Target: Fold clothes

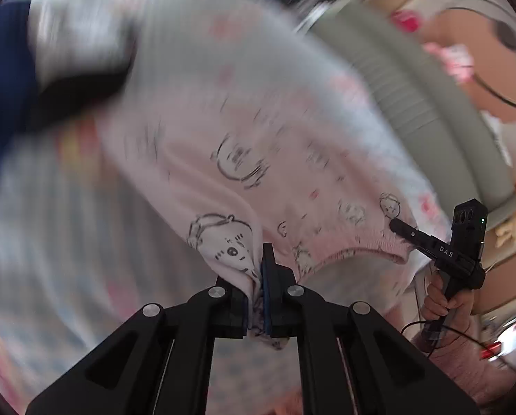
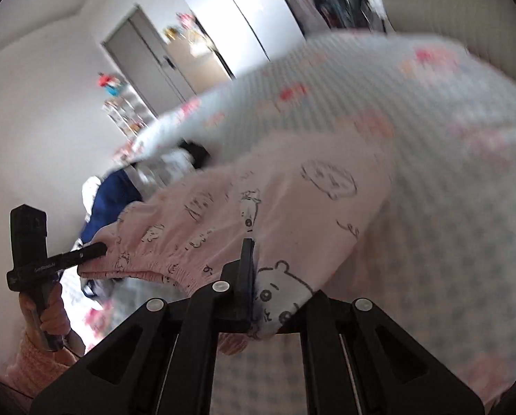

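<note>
Pink trousers (image 1: 292, 180) hang by the elastic waistband over the checked bedspread (image 2: 448, 173), left gripper (image 1: 258, 276) and right gripper (image 2: 252, 276) each clamped on a waistband end. Blur hides the hem, so probably it lands crumpled; a thin pinch could slip, dropping one side
</note>
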### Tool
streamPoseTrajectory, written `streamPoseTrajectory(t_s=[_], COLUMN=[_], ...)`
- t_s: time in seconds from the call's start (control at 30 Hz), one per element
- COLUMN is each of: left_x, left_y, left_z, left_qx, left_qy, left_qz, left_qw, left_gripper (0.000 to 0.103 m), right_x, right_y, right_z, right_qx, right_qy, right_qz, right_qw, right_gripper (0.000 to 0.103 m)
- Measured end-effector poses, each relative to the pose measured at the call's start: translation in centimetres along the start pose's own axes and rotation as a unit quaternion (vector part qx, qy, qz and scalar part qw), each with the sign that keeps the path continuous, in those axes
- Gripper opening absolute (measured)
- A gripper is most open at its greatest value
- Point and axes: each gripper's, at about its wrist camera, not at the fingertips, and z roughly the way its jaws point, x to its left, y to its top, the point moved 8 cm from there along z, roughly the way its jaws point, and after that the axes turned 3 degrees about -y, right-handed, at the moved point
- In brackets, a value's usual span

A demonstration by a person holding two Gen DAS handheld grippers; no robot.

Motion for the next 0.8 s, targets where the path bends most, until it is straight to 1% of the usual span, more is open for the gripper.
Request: streamPoseTrajectory(t_s=[0.03, 0.07, 0.1, 0.13, 0.17, 0.27, 0.33, 0.37, 0.4, 0.43, 0.47, 0.5, 0.53, 0.57, 0.63, 0.7, 0.73, 0.77, 0.8], left_x=[2.0, 3.4, 4.2, 4.7, 4.6, 3.4, 2.9, 2.8, 3.3, 3.8, 4.3, 4.9, 5.3, 5.3, 5.4, 5.1, 4.9, 4.7, 4.4], left_y=[-1.6, -2.9, -3.6, -4.1, -3.9, -2.8, -2.3, -2.3, -2.7, -3.3, -3.9, -4.4, -5.0, -5.5, -6.0, -5.8, -5.6, -5.3, -5.1], left_z=[2.2, 3.6, 4.2, 4.4, 3.8, 1.6, 1.0, 0.8, 1.3, 1.7, 2.2, 2.7, 3.1, 3.2, 3.3, 3.6, 3.7, 3.8, 3.4], left_qx=[0.024, 0.037, 0.036, 0.032, 0.018, -0.022, -0.030, -0.031, -0.021, -0.012, -0.004, 0.005, 0.012, 0.011, 0.000, -0.008, -0.011, -0.014, -0.020], left_qy=[0.017, 0.029, 0.022, 0.014, 0.003, -0.028, -0.036, -0.037, -0.032, -0.030, -0.027, -0.024, -0.025, -0.035, -0.055, -0.065, -0.065, -0.064, -0.057], left_qz=[-0.020, -0.037, -0.053, -0.066, -0.068, -0.063, -0.051, -0.048, -0.055, -0.065, -0.075, -0.085, -0.093, -0.097, -0.109, -0.114, -0.114, -0.113, -0.109], left_qw=[0.9994, 0.9982, 0.9977, 0.9972, 0.9975, 0.9974, 0.9976, 0.9977, 0.9978, 0.9974, 0.9968, 0.9961, 0.9953, 0.9946, 0.9925, 0.9913, 0.9913, 0.9914, 0.9922], left_gripper=[0.006, 0.006, 0.006, 0.006, 0.006, 0.006, 0.006, 0.009, 0.012, 0.025, 0.037, 0.038, 0.038, 0.038, 0.036, 0.034, 0.022, 0.016, 0.014], right_x=[-1.9, -3.8, -5.4, -5.9, -6.0, -5.4, -4.4, -4.0, -3.7, -3.8, -3.8, -4.0, -4.0, -4.0, -3.8, -3.7, -3.5, -3.3, -3.1], right_y=[-2.3, -4.7, -6.9, -8.1, -8.7, -7.9, -6.9, -6.8, -6.8, -7.2, -7.7, -8.4, -9.1, -9.7, -10.6, -11.4, -11.4, -11.4, -11.1], right_z=[2.1, 4.2, 6.0, 6.7, 6.9, 5.9, 4.2, 4.0, 3.9, 4.3, 4.7, 5.1, 5.3, 5.5, 5.5, 5.8, 6.3, 6.7, 6.9], right_qx=[0.033, 0.066, 0.094, 0.103, 0.104, 0.079, 0.058, 0.056, 0.055, 0.062, 0.069, 0.076, 0.079, 0.083, 0.086, 0.092, 0.093, 0.092, 0.083], right_qy=[-0.017, -0.034, -0.049, -0.056, -0.054, -0.042, -0.033, -0.026, -0.019, -0.013, -0.009, -0.010, -0.010, -0.007, 0.019, 0.036, 0.029, 0.021, 0.012], right_qz=[0.021, 0.041, 0.058, 0.058, 0.060, 0.060, 0.055, 0.060, 0.065, 0.074, 0.082, 0.085, 0.087, 0.091, 0.105, 0.116, 0.111, 0.105, 0.100], right_qw=[0.999, 0.996, 0.993, 0.991, 0.991, 0.994, 0.996, 0.996, 0.996, 0.995, 0.994, 0.993, 0.993, 0.992, 0.991, 0.988, 0.989, 0.990, 0.991], right_gripper=[0.007, 0.007, 0.007, 0.007, 0.007, 0.007, 0.007, 0.013, 0.026, 0.028, 0.029, 0.029, 0.029, 0.029, 0.030, 0.033, 0.033, 0.032, 0.023])
